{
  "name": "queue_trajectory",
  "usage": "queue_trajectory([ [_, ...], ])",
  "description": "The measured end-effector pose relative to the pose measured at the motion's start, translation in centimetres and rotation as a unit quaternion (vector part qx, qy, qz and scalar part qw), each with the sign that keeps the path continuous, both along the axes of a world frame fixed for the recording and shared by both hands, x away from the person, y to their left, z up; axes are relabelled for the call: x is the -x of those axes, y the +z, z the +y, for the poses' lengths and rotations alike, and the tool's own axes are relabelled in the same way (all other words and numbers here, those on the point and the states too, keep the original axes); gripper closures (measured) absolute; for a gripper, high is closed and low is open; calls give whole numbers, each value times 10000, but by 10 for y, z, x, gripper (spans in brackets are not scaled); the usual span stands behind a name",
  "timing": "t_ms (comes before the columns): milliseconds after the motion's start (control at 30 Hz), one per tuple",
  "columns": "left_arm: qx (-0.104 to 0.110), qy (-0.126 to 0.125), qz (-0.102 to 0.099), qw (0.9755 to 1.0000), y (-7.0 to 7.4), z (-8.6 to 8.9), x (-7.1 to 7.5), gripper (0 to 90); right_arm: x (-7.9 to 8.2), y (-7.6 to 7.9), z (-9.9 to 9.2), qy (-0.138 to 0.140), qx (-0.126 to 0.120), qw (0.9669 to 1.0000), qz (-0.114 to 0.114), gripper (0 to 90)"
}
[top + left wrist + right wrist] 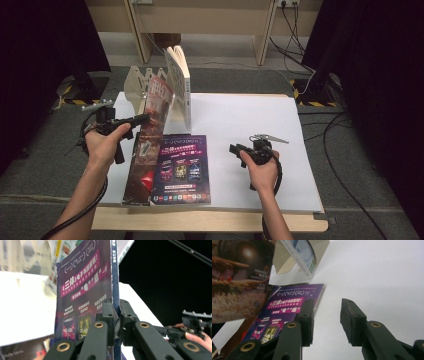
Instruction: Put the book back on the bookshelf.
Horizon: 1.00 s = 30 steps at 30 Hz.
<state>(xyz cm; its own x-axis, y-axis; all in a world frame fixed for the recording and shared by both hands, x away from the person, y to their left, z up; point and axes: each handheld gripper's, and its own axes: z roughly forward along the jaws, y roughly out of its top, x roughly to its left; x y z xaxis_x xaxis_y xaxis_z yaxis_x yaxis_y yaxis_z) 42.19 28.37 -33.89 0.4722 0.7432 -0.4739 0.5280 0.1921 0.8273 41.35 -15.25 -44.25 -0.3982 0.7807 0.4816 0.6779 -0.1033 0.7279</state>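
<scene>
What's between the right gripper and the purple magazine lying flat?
Nothing. The high view shows only bare white sheet between the right gripper and the purple magazine.

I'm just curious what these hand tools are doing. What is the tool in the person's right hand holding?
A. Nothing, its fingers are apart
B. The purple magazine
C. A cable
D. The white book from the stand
A: the right gripper has its fingers spread apart, with bare white table top showing in the gap between them.

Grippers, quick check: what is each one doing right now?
Left gripper: shut on the magazine's edge.
Right gripper: open, nothing between its jaws, over the white table sheet.
</scene>
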Motion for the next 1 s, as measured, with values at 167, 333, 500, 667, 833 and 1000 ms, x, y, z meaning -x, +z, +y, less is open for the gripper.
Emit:
queue_trajectory([
  [167, -52, 293, -224, 9993, 7, 6, -5, 845, 3, -3, -3, -64, -39, 10000, 9, 641],
  [333, -179, 620, -444, 9969, 13, 9, -10, 845, 4, -4, -9, -124, -31, 9999, -50, 638],
  [500, -280, 827, -541, 9947, 15, 10, -18, 845, 5, -6, -11, -156, -23, 9999, -18, 637],
  [667, -318, 962, -572, 9932, 17, 11, -25, 845, 4, -8, -14, -180, -17, 9998, -40, 636],
  [833, -340, 985, -555, 9930, 20, 7, -37, 845, 4, -9, -15, -195, -25, 9998, -33, 635],
  [1000, -317, 1002, -586, 9927, 23, 3, -48, 845, 4, -9, -17, -210, -45, 9998, -51, 634],
])
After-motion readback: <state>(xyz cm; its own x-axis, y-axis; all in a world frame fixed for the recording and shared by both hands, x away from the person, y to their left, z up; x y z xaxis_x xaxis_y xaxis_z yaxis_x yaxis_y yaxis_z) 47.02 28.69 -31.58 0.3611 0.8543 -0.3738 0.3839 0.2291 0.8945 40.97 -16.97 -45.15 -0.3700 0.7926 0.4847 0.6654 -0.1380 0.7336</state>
